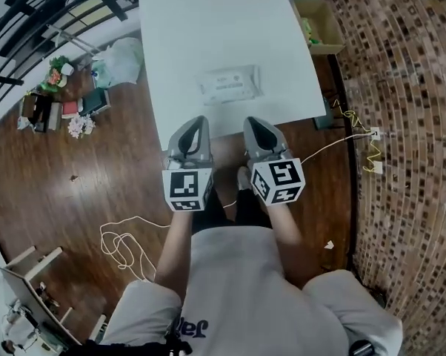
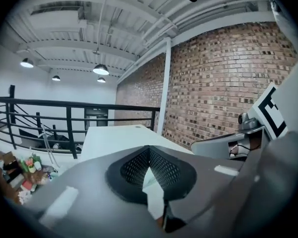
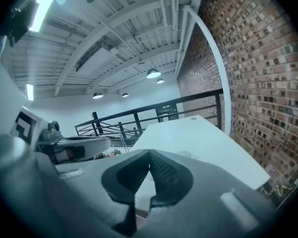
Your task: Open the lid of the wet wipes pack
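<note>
The wet wipes pack [image 1: 230,84] is a white soft packet lying flat near the middle of the white table [image 1: 208,21], closer to its near edge. Its lid looks closed. My left gripper [image 1: 200,122] hangs over the table's near edge, just short of the pack and to its left. My right gripper [image 1: 251,123] is beside it, short of the pack's right end. Neither touches the pack. In the left gripper view the left gripper [image 2: 149,149] has its tips together with nothing held. In the right gripper view the right gripper [image 3: 150,153] is likewise shut and empty.
A cardboard box [image 1: 319,24] stands at the table's far right corner. On the wooden floor to the left are a white plastic bag [image 1: 123,58], books and flowers [image 1: 60,106]. A white cable [image 1: 123,243] loops on the floor. A brick wall [image 1: 408,87] runs along the right.
</note>
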`<state>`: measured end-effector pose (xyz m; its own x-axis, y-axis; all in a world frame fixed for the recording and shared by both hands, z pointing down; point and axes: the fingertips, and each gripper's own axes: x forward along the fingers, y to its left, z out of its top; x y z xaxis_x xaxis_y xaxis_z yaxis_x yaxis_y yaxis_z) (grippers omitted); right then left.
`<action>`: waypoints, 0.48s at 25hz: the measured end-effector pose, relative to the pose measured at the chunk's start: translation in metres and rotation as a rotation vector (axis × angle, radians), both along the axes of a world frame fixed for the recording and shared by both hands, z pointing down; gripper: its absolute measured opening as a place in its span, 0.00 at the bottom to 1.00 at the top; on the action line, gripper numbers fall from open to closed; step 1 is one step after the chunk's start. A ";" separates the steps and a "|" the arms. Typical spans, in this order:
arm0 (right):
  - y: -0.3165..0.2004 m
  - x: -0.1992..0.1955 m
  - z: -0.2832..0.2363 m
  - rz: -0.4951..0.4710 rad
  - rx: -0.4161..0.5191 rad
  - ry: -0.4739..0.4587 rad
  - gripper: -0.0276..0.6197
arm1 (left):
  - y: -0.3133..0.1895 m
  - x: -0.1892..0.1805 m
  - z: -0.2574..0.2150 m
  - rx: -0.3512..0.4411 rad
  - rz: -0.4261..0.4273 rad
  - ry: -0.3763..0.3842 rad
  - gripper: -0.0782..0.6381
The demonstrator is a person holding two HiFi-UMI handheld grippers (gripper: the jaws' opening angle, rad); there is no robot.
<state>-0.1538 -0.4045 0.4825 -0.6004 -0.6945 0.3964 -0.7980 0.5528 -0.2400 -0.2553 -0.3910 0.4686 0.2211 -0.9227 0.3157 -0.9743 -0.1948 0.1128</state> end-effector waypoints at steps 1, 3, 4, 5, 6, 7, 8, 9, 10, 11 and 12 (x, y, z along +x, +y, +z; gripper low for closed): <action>-0.002 -0.002 0.011 0.022 -0.032 -0.014 0.03 | -0.008 -0.002 0.012 -0.023 0.024 0.002 0.13; -0.009 -0.004 0.032 0.067 -0.092 -0.041 0.03 | -0.025 -0.004 0.035 -0.058 0.072 -0.004 0.13; -0.013 -0.005 0.041 0.085 -0.115 -0.050 0.03 | -0.033 -0.003 0.044 -0.072 0.095 -0.007 0.13; -0.016 -0.005 0.050 0.098 -0.134 -0.053 0.03 | -0.040 -0.002 0.054 -0.085 0.115 -0.009 0.13; -0.019 -0.005 0.058 0.108 -0.149 -0.053 0.03 | -0.047 -0.001 0.064 -0.100 0.132 -0.012 0.13; -0.023 -0.005 0.067 0.120 -0.163 -0.055 0.03 | -0.053 -0.001 0.074 -0.115 0.146 -0.015 0.13; -0.028 -0.005 0.075 0.134 -0.177 -0.065 0.03 | -0.059 0.000 0.084 -0.130 0.157 -0.018 0.13; -0.034 -0.007 0.082 0.146 -0.194 -0.083 0.03 | -0.066 0.001 0.093 -0.144 0.166 -0.020 0.13; -0.038 -0.009 0.089 0.155 -0.213 -0.105 0.03 | -0.071 0.001 0.103 -0.160 0.171 -0.019 0.13; -0.041 -0.013 0.096 0.160 -0.234 -0.124 0.03 | -0.074 0.000 0.112 -0.179 0.174 -0.014 0.13; -0.043 -0.017 0.102 0.161 -0.253 -0.137 0.03 | -0.075 -0.002 0.121 -0.202 0.174 -0.007 0.13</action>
<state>-0.1713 -0.4471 0.5849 -0.5503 -0.6749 0.4916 -0.8212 0.3309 -0.4649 -0.2572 -0.4657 0.5899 0.3683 -0.7890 0.4918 -0.9289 -0.3341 0.1596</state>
